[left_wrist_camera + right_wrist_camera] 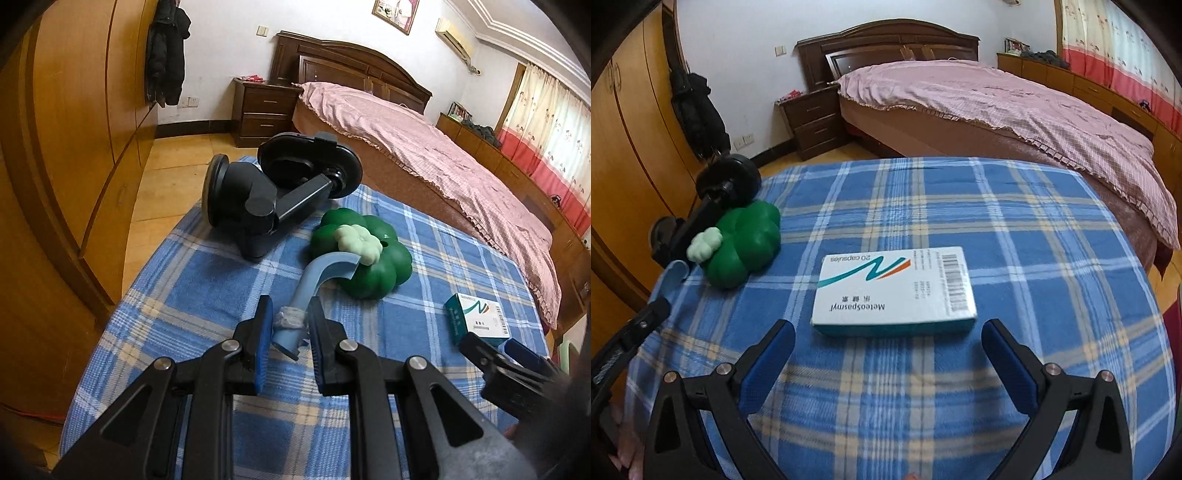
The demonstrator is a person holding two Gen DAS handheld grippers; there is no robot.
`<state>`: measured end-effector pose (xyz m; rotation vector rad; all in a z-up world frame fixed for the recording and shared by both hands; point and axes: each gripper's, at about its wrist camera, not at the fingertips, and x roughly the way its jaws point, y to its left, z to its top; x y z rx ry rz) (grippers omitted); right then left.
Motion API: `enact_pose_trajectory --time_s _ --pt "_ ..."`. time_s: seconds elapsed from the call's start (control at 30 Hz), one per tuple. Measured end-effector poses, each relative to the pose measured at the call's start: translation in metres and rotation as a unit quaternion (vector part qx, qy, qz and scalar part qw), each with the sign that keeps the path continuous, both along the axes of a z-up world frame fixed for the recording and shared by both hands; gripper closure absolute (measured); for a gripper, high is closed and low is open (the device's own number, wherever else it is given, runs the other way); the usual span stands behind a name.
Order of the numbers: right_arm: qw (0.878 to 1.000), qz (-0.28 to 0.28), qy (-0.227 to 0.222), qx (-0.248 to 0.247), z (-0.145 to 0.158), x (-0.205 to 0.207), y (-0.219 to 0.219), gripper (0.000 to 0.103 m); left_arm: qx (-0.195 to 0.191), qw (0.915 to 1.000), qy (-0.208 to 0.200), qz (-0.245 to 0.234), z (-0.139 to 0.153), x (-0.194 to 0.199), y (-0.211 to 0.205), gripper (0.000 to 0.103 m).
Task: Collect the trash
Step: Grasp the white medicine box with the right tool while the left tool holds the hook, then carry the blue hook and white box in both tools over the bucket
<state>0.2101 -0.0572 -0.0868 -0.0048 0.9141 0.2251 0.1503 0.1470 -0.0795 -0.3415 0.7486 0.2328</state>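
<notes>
Two risks: left gripper (289, 325), jaws clenched on the pale blue stem (317, 273), may drag the green toy (364, 254); right gripper (888, 343), jaws released, could shove the medicine box (894, 291) far across the bench (1034, 229).

A home bedroom. Ahead of the jaws, beyond the plaid-covered table (1015, 206), stand a bed with pink cover (997, 107) and dark wooden headboard (886, 37). A nightstand (812, 122) stands ahead-left, wardrobe doors (74, 129) left, curtains (1115, 48) right.
</notes>
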Motion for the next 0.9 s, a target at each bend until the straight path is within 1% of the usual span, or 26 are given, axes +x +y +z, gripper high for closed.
enact_pose_trajectory --time_s 0.07,0.17,0.3,0.33,0.37,0.4,0.43,0.57,0.7,0.9 --pt "1.0 -0.006 0.001 -0.007 -0.003 0.004 0.002 0.0 -0.001 1.0 0.0 0.001 -0.001 0.0 0.0 0.084" --pt "1.0 -0.016 0.008 -0.004 -0.004 0.011 0.002 0.0 -0.006 1.0 0.004 -0.006 -0.004 0.001 -0.001 0.084" --pt "1.0 -0.019 0.01 -0.018 -0.006 0.015 0.005 0.0 -0.012 0.9998 0.005 -0.013 -0.004 0.003 -0.002 0.084" --pt "1.0 -0.018 0.01 -0.021 -0.006 0.015 0.006 0.001 -0.013 0.9998 0.004 -0.013 -0.004 0.003 -0.002 0.084" --pt "0.999 -0.021 0.009 -0.025 -0.006 0.014 0.006 0.008 -0.011 0.9999 0.005 -0.012 -0.004 0.003 -0.002 0.084" --pt "0.999 -0.023 0.007 -0.026 -0.006 0.013 0.006 0.012 -0.012 0.9998 0.005 -0.012 -0.004 0.003 -0.002 0.084" --pt "0.999 -0.023 0.003 -0.028 -0.004 0.012 0.005 0.011 -0.012 0.9998 0.004 -0.012 -0.004 0.003 -0.002 0.084" --pt "1.0 -0.019 0.003 -0.018 -0.003 0.009 0.003 0.012 -0.013 0.9998 0.005 -0.012 -0.003 0.003 -0.002 0.084" --pt "1.0 -0.017 0.009 0.005 0.002 -0.001 -0.007 0.012 -0.012 0.9998 0.004 -0.012 -0.003 0.002 -0.003 0.084" --pt "1.0 -0.019 -0.008 0.022 0.02 -0.028 -0.026 0.012 -0.002 0.9998 -0.002 -0.019 0.004 0.001 -0.01 0.084"
